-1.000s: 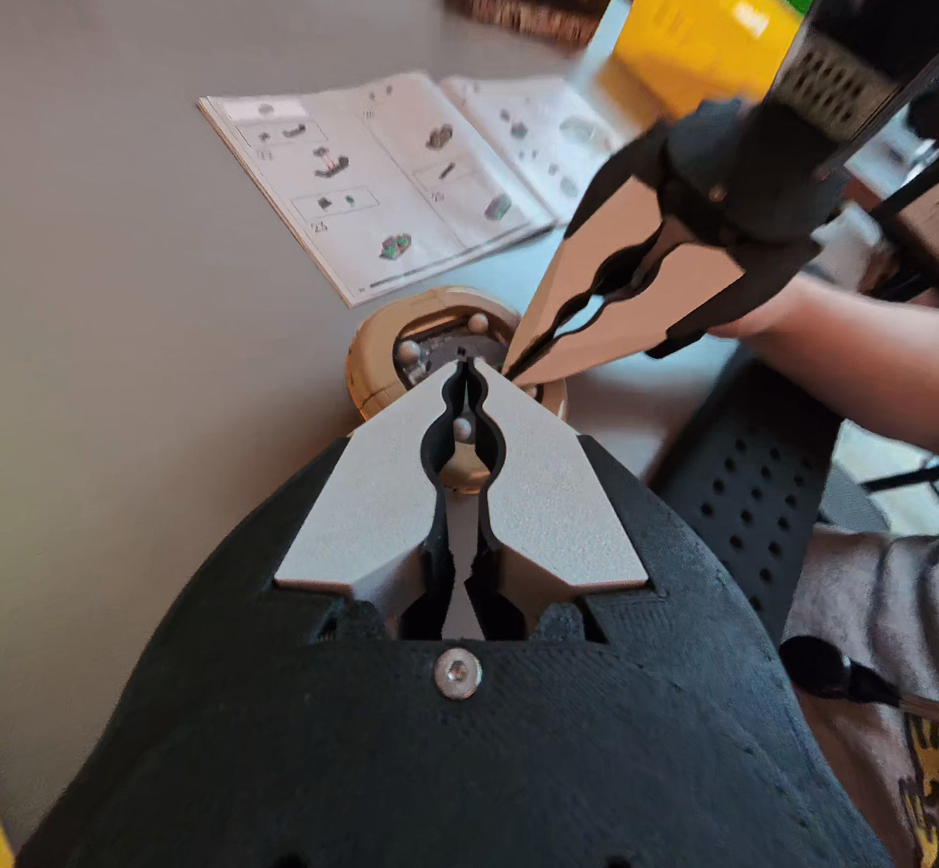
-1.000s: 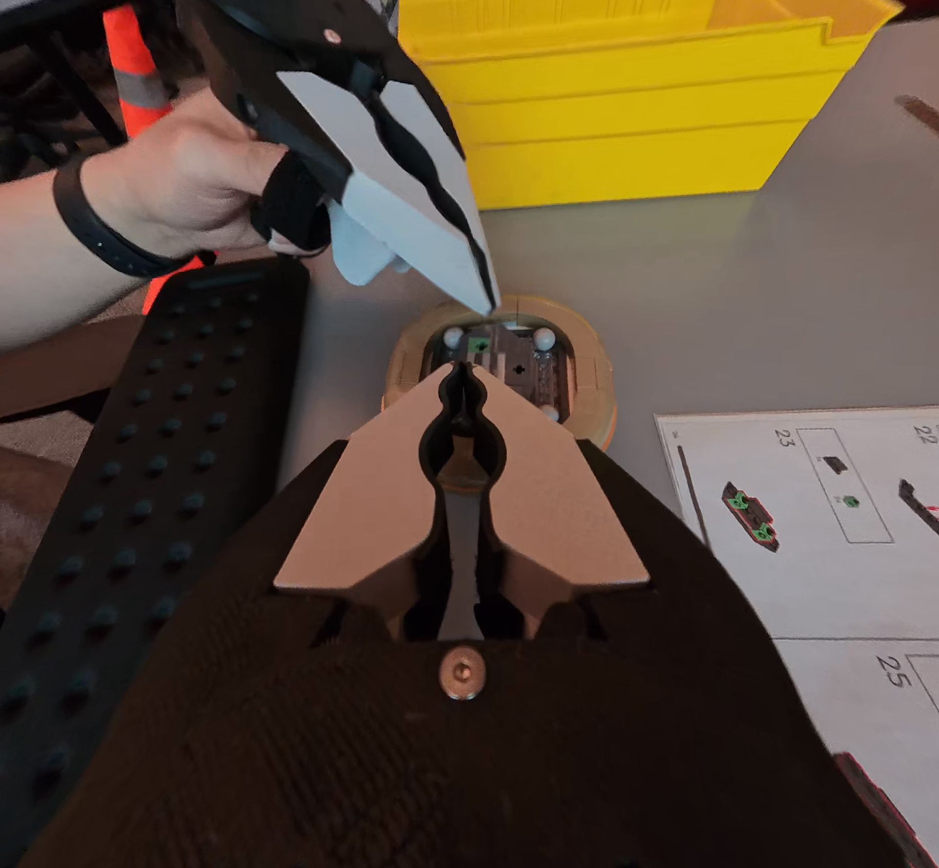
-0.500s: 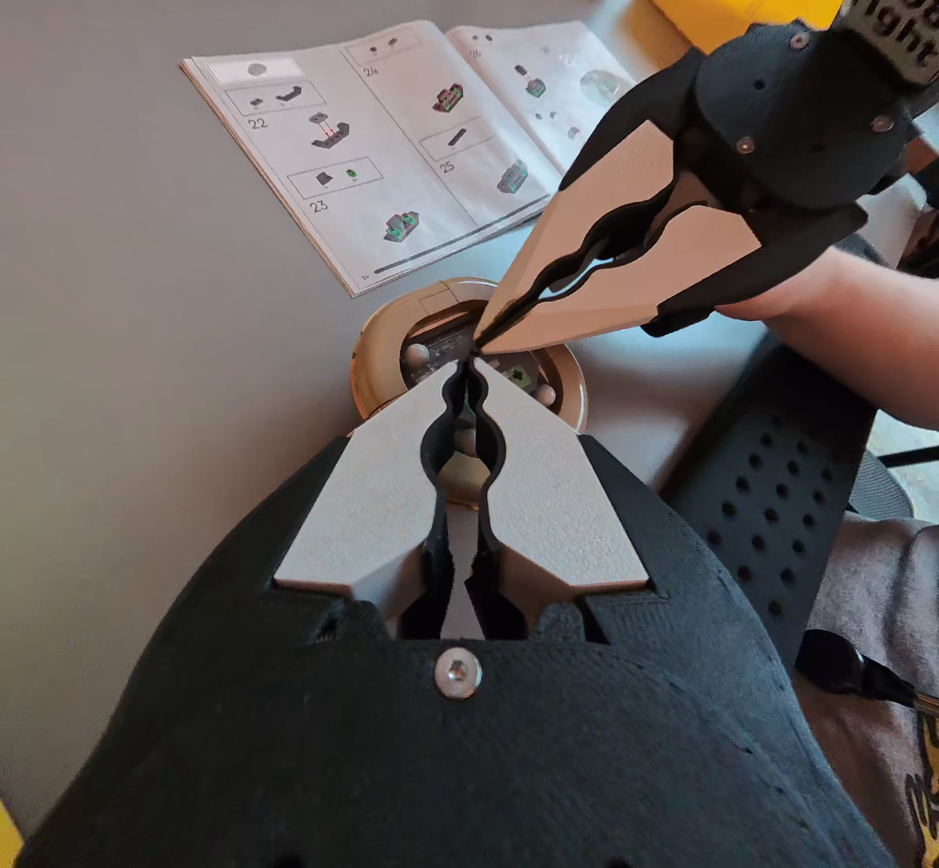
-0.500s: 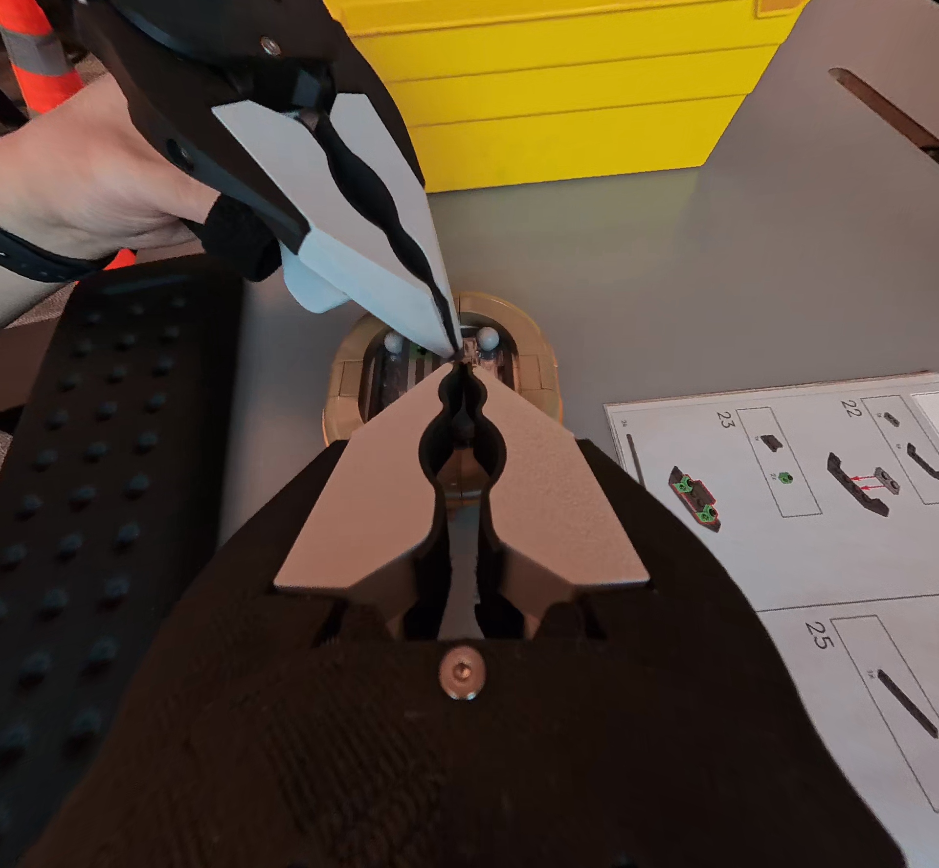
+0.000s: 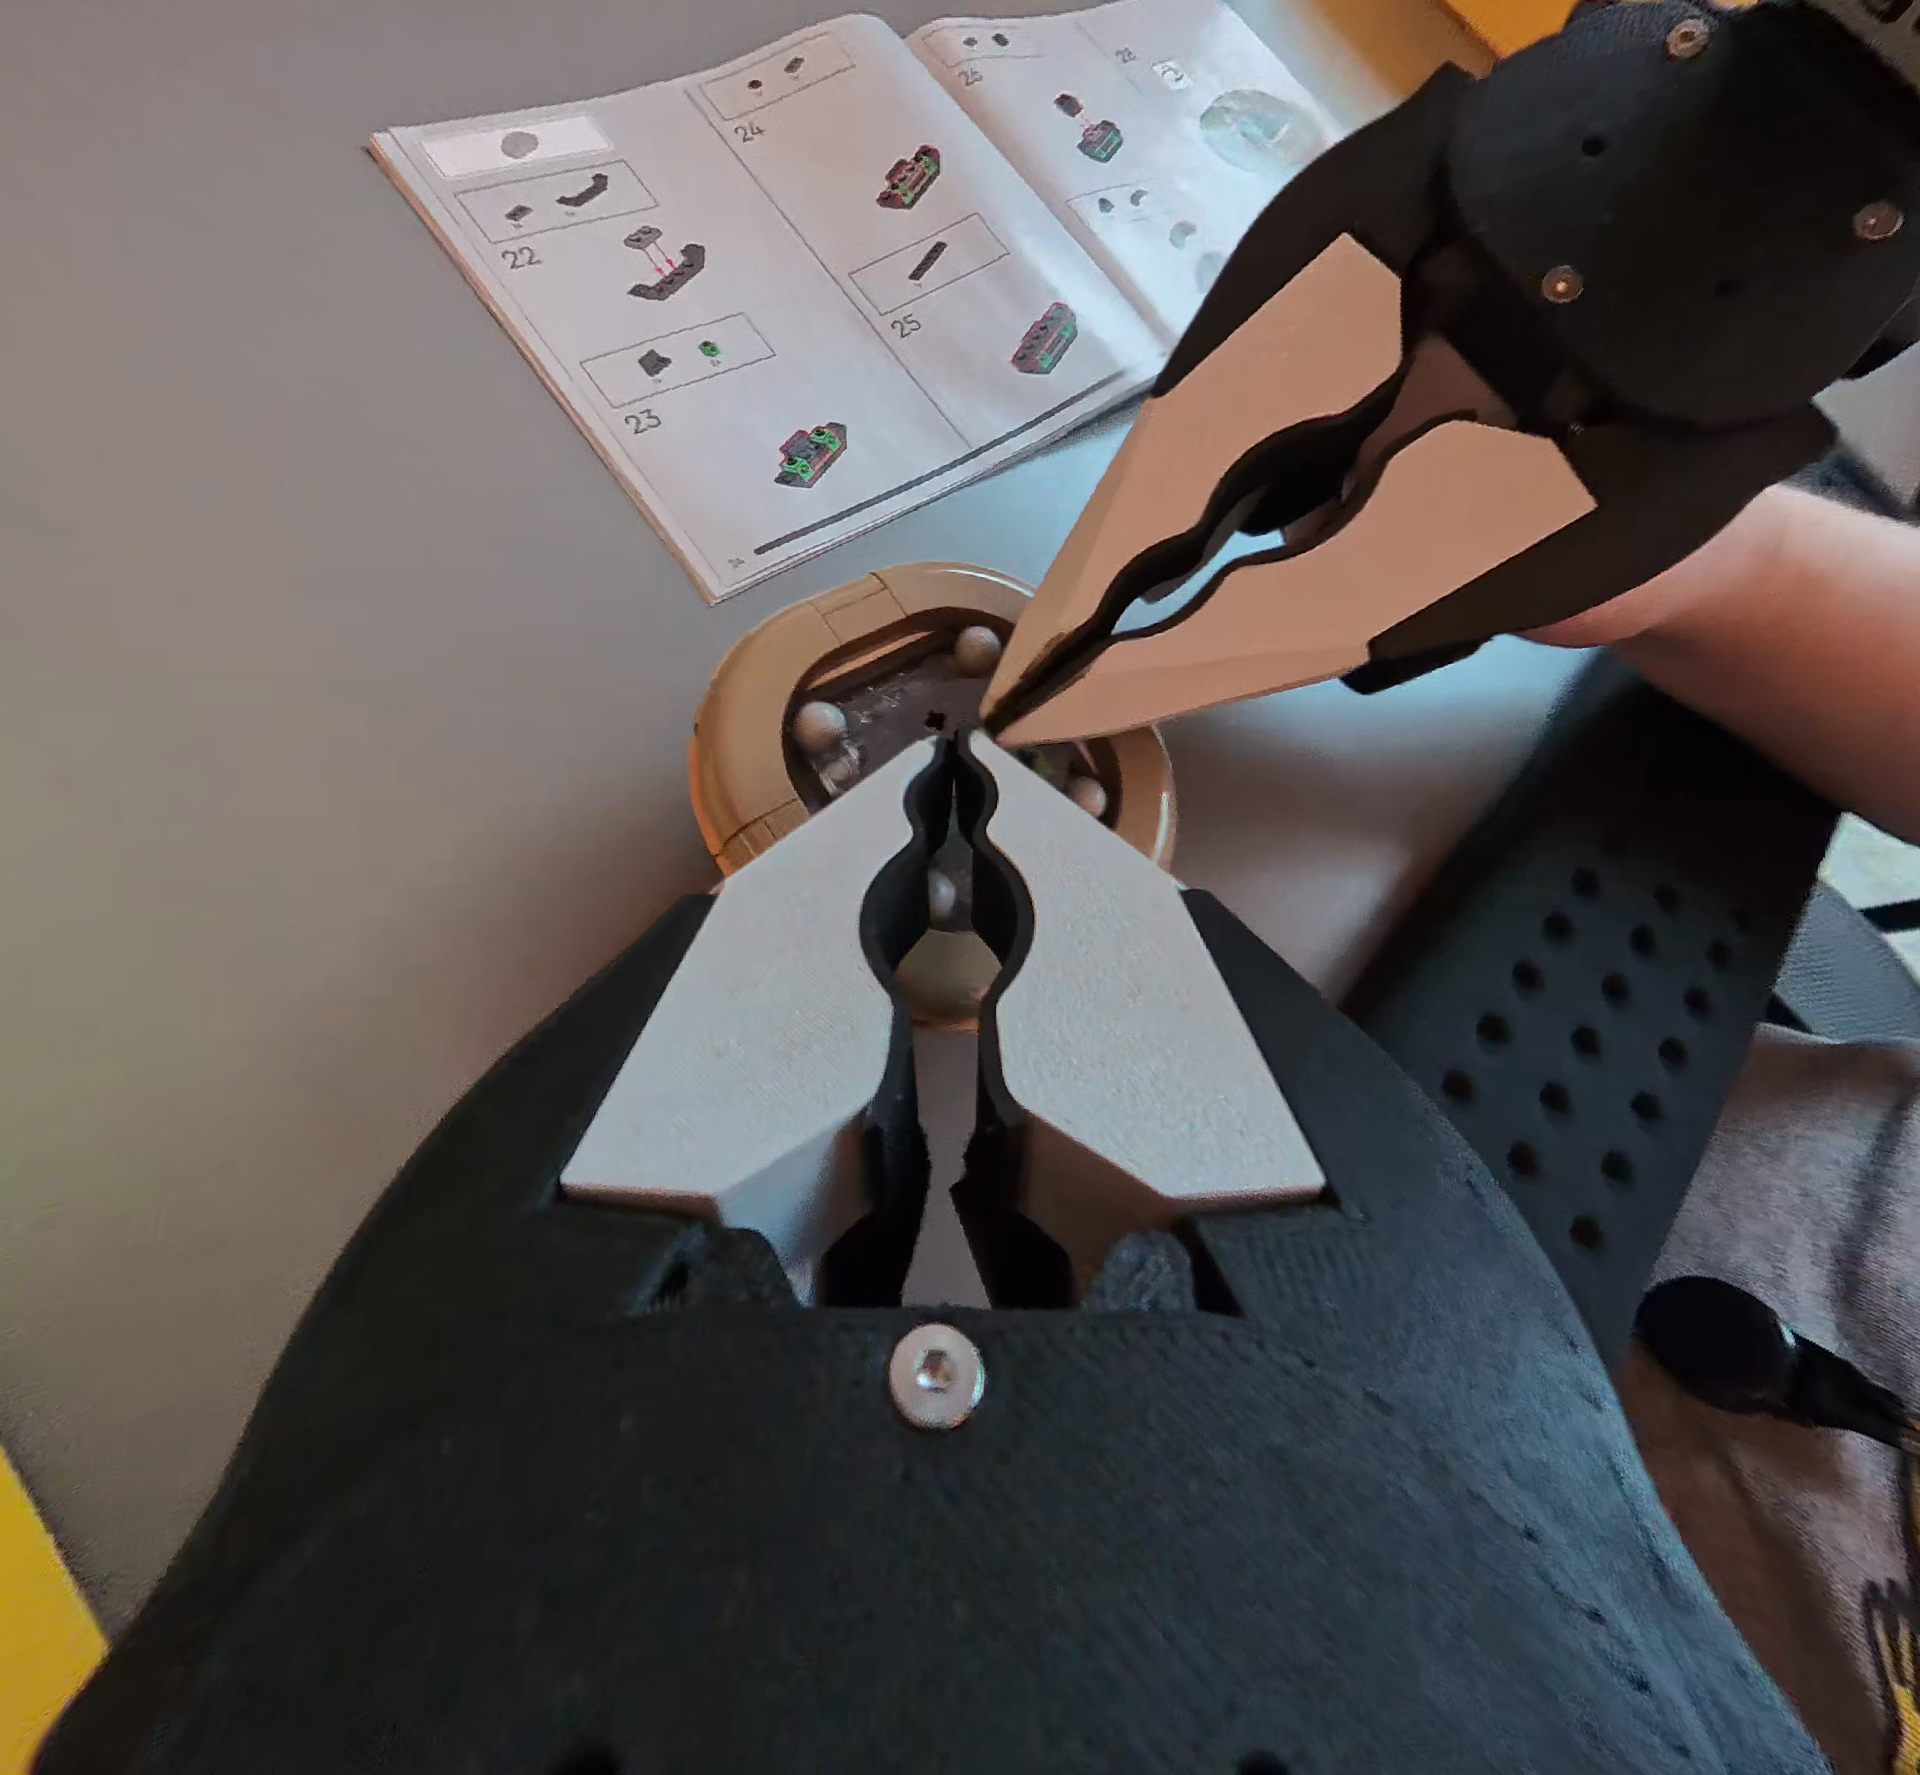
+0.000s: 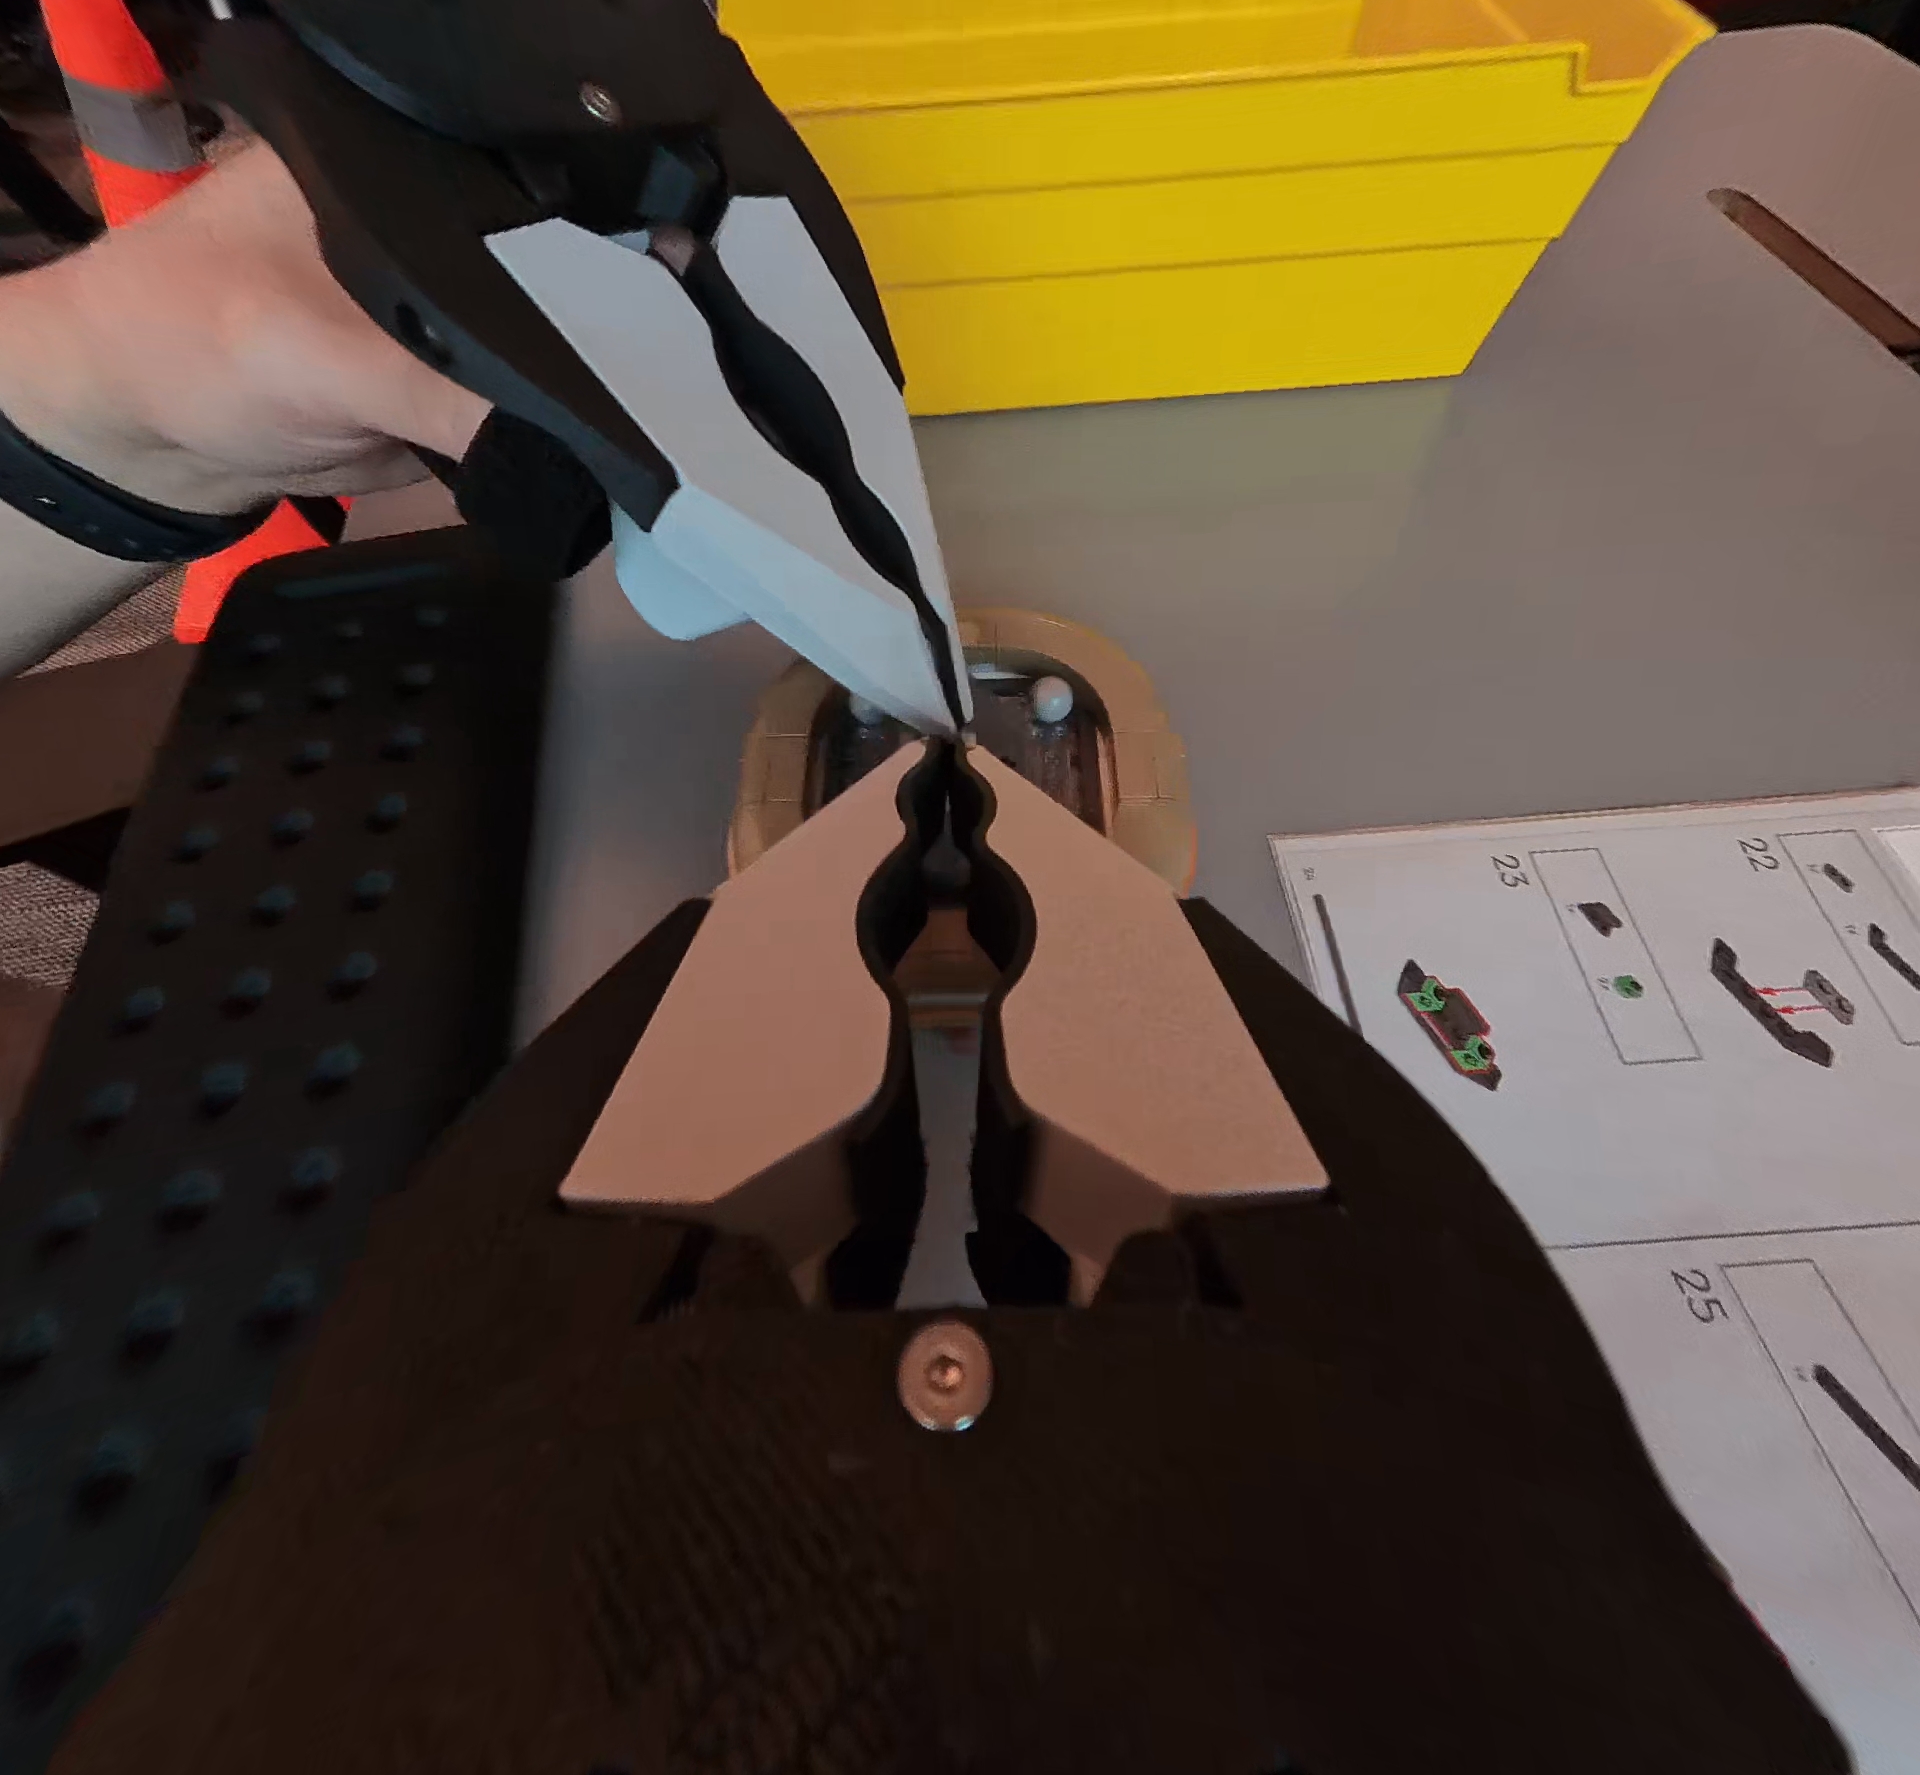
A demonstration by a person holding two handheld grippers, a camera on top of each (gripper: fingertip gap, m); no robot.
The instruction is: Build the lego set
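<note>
Resting on surface [image 5: 260,686]: grey, carrying a yellow bin [image 6: 1195,167] at the far side, an open instruction booklet [image 5: 790,291] and the round tan lego build [image 5: 748,738].
Perforated black panel [image 6: 260,946]: lies along the surface's near edge, just beside the build.
Booklet: flat and open, just beyond the build in the left wrist view, to its right in the right wrist view.
Lego build: a tan ring with a dark inner floor and pale round studs, directly under both tool tips; both tips point down into its hollow.
Left tool [image 5: 958,746]: clenched, tips together with only the wavy slit between them; whether a small piece is pinched there I cannot tell.
Right tool [image 6: 943,751]: also clenched tip to tip; anything in its grip is too small to make out.
Tips: the two tools meet nose to nose over the middle of the build, touching or very nearly so.
Hands: a hand [image 6: 208,375] with a dark wristband grips the left tool's handle; a forearm [image 5: 1766,645] reaches in behind the right tool.
Change: a second ago the two tips stood apart above the build; now they have closed in on one point.
</note>
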